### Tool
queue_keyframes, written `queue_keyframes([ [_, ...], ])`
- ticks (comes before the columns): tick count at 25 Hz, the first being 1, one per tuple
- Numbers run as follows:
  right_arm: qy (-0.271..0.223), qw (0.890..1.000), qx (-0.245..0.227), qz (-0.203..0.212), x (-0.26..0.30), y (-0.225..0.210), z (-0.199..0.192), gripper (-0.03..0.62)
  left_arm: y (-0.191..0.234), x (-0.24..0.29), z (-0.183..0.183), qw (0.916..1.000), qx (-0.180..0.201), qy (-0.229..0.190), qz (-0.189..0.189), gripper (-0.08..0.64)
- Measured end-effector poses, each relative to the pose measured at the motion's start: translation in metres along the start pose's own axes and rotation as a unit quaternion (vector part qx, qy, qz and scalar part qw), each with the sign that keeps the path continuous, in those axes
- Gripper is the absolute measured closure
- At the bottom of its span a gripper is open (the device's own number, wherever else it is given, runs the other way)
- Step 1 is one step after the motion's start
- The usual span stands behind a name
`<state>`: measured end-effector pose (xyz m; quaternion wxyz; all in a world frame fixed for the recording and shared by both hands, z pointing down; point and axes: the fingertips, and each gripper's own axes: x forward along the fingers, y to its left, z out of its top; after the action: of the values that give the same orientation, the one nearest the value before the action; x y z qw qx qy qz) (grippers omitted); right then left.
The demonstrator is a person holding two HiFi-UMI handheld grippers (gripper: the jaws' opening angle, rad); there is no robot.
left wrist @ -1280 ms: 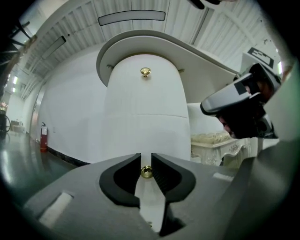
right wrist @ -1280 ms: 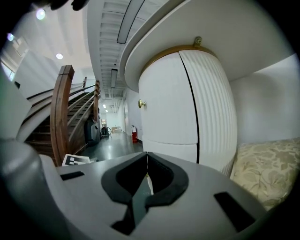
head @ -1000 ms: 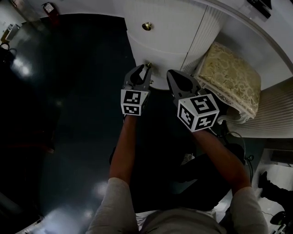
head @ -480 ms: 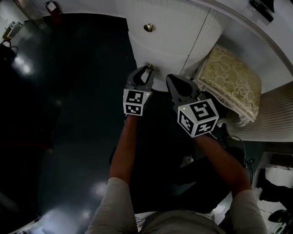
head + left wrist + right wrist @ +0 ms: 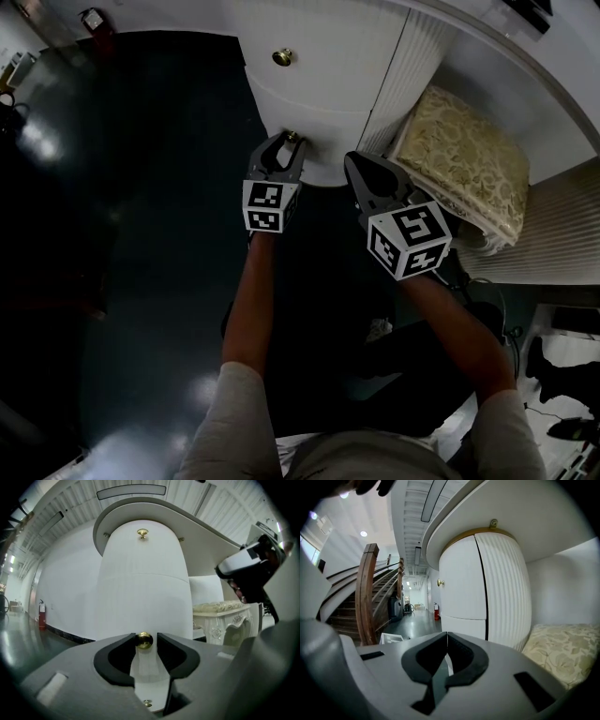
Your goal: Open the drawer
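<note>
1. Plainly, the left gripper point(image 5: 286, 143) has its fingers point(image 5: 174, 654) parted, one on each side of a small brass knob point(image 5: 144, 640). They have just been opening, and a sliver of gap shows at the knob's right side, so nothing is clamped.
2. That knob sits on the lower drawer point(image 5: 140, 604) of a white, round-fronted cabinet point(image 5: 328, 56), below a faint seam across the front. A second brass knob point(image 5: 142, 533) sits higher up, on the upper front.
3. The right gripper point(image 5: 447, 634) has its tips pressed together with nothing between them. It hangs just beside the left one, facing the cabinet's ribbed side point(image 5: 506, 588).
4. The left cube point(image 5: 265, 206) and the right cube point(image 5: 410, 242) carry black-and-white square markers: coded blocks, not words.
5. Bare forearms point(image 5: 248, 309) run back from the grippers to grey sleeves.
6. Farther out, a cream patterned cushion point(image 5: 464, 164) lies right of the cabinet, and the dark floor point(image 5: 141, 234) shines. A red fire extinguisher point(image 5: 42, 613) stands by the wall, its label too small to read. A wooden stair rail point(image 5: 368, 592) rises in the right gripper view.
</note>
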<state>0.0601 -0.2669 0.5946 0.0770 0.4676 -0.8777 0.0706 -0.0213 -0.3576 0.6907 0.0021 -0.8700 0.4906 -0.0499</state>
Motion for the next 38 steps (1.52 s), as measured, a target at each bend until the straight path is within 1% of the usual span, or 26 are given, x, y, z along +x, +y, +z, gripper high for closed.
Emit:
queue_keyframes([
  [2, -0.004, 1.0, 0.002, 0.001, -0.001, 0.0, 0.003, 0.577, 0.002, -0.001, -0.001, 1.0, 0.005, 0.001, 0.007, 0.426],
  [5, -0.006, 1.0, 0.006, 0.004, -0.001, 0.001, 0.004, 0.577, 0.006, -0.004, -0.003, 0.9999, -0.004, 0.003, 0.015, 0.449],
  [10, -0.005, 1.0, -0.012, -0.009, -0.004, -0.01, 0.006, 0.577, 0.006, -0.004, -0.002, 0.9998, -0.004, -0.007, 0.017, 0.451],
  [14, -0.009, 1.0, -0.001, -0.025, -0.004, -0.024, 0.01, 0.577, 0.005, -0.007, -0.002, 0.9998, -0.008, -0.006, 0.016, 0.451],
  [17, -0.019, 0.999, 0.006, -0.035, 0.0, -0.033, 0.017, 0.577, 0.005, -0.011, -0.003, 0.9999, -0.004, -0.003, 0.015, 0.451],
  [20, -0.032, 0.998, 0.024, -0.048, 0.005, -0.044, 0.027, 0.577, 0.004, -0.016, -0.003, 1.0, 0.004, -0.002, 0.007, 0.451],
  [25, -0.043, 0.997, 0.039, -0.049, 0.012, -0.044, 0.035, 0.577, 0.004, -0.027, -0.005, 1.0, 0.008, 0.002, -0.002, 0.451],
  [33, -0.039, 0.997, 0.036, -0.049, 0.009, -0.044, 0.031, 0.577, 0.005, -0.039, -0.005, 1.0, 0.004, 0.003, -0.005, 0.451],
  [38, -0.028, 0.998, 0.022, -0.052, 0.0, -0.049, 0.022, 0.577, 0.003, -0.051, -0.007, 1.0, 0.002, 0.002, 0.0, 0.451],
])
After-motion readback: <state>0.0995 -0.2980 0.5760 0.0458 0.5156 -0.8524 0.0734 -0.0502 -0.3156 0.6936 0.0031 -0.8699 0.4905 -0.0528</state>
